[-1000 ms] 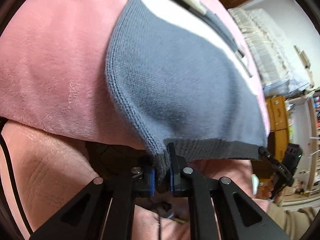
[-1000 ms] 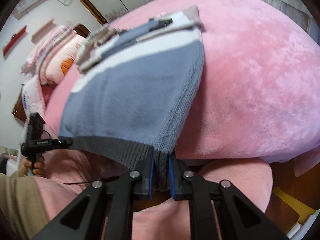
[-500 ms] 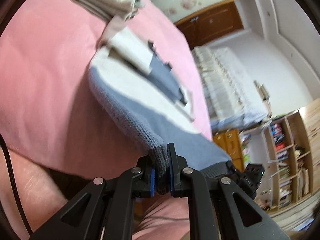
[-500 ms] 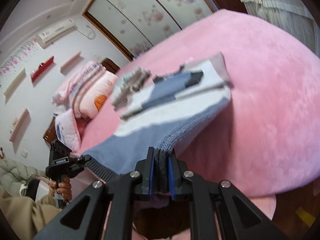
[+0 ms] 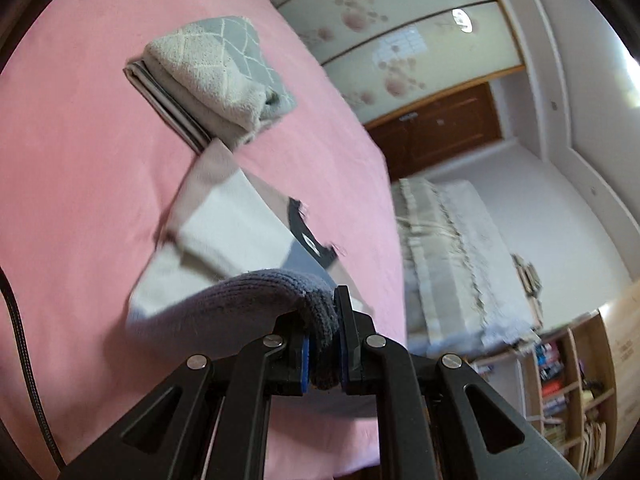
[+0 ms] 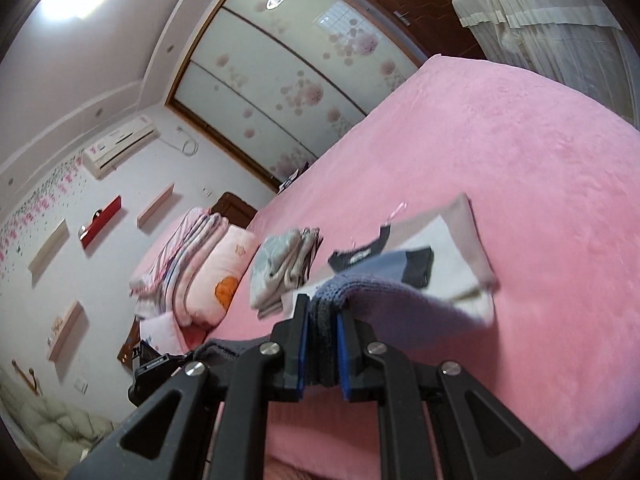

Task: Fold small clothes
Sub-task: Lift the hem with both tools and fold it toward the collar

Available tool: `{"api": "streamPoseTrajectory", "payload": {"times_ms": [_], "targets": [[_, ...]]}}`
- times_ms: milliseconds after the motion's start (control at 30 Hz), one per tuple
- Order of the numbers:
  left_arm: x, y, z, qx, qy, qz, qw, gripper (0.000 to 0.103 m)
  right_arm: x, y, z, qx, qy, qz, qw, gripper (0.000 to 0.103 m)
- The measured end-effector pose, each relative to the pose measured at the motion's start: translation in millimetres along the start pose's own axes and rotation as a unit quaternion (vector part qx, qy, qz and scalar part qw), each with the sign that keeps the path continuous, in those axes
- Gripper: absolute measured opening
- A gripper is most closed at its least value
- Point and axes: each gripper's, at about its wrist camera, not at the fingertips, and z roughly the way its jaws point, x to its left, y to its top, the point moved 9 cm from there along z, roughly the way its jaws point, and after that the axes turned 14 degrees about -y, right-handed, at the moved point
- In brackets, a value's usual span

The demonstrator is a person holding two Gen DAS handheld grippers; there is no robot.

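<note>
The left gripper (image 5: 323,334) and the right gripper (image 6: 323,344) each pinch a corner of the grey ribbed hem of a small knit sweater (image 5: 240,300), jaws clamped tight on bunched wool. The hem arches up between the 2 pairs of fingers, while the rest of the garment lies ahead of the fingertips on the pink bed cover (image 5: 80,160).

To do this fold well, I judge both corners should travel forward together at one height, land square on the far edge, and only then be let go — uneven hands would skew the crease.

The sweater is thick and soft, knitted in blocks of blue-grey, cream and pale taupe, with a dark collar (image 5: 310,236) showing beyond the fingers. The cover is plush, fleecy and likely to cling. Farther ahead of the left fingers sits a folded stack (image 5: 212,76) — a nubbly cream and grey piece with a diamond pattern.
</note>
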Motion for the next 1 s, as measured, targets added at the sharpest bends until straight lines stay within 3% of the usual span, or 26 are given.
{"api": "streamPoseTrajectory", "payload": {"times_ms": [267, 500, 867, 933, 1000], "targets": [[30.9, 61.3, 82.5, 0.002, 0.053, -0.002, 0.9986, 0.008, -13.6, 54.7, 85.2, 0.011, -0.030, 0.024, 0.999, 0.011], [59.2, 94.9, 148.2, 0.023, 0.097, 0.014, 0.9949, 0.008, -46.7, 72.2, 158.9, 0.034, -0.069, 0.060, 0.995, 0.012], [122.3, 94.7, 204.9, 0.062, 0.165, 0.008, 0.9844, 0.011, -100.5, 69.0, 244.0, 0.095, -0.134, 0.106, 0.981, 0.017], [124.6, 94.5, 208.8, 0.064, 0.167, 0.012, 0.9838, 0.013, -100.0, 68.9, 248.3, 0.098, -0.141, 0.102, 0.980, 0.020], [122.7, 93.0, 211.2, 0.070, 0.170, 0.021, 0.9828, 0.015, -95.9, 69.6, 248.4, 0.098, -0.144, 0.095, 0.980, 0.030]]}}
